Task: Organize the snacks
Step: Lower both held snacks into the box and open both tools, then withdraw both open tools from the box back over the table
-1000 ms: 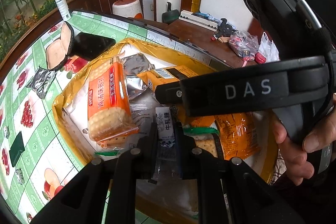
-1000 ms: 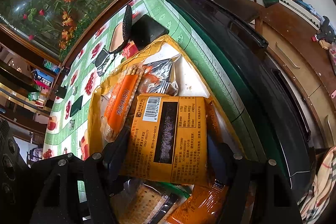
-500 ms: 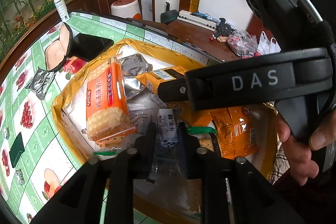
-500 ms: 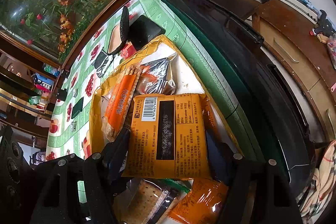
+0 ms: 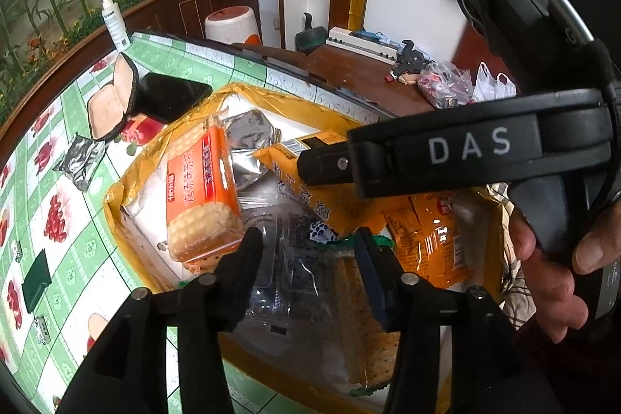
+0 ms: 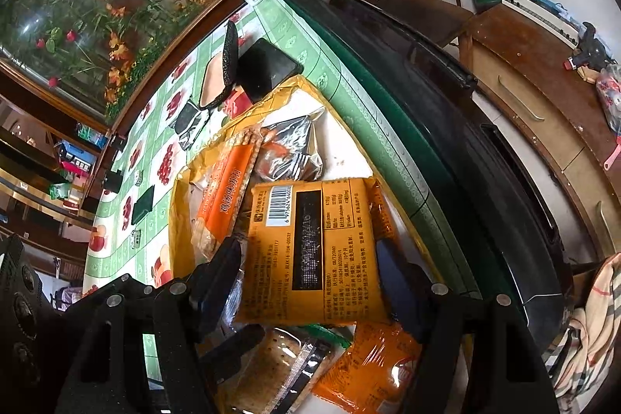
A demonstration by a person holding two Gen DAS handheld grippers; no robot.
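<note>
The left gripper (image 5: 306,251) has just been opening: a second ago its jaws pinched a small white candy wrapper, and now they stand apart over the yellow tray (image 5: 116,196), with only a clear plastic packet (image 5: 295,270) lying loose between them and no pad pressing on it. The small candy (image 5: 320,231) sits just beyond the jaws at about twelve o'clock, dropped among the other snacks, so I judge that one item is delivered and this hand is free for the next. In the right wrist view, the right gripper (image 6: 310,258) is clamped on the yellow snack pack (image 6: 314,251), barcode side up, both pads against its edges, held just above the pile. Below it, at six o'clock, lie a cracker sleeve (image 6: 271,363) and an orange pouch (image 6: 368,363). Farther out, at eleven o'clock, the orange biscuit pack (image 6: 225,196) lies along the tray's left side, with a silver foil pouch (image 6: 295,150) at twelve. Beyond the tray, on the green cloth, rest a black phone (image 6: 268,72) and an open case (image 6: 217,80). The yellow pack likely goes down next.
</note>
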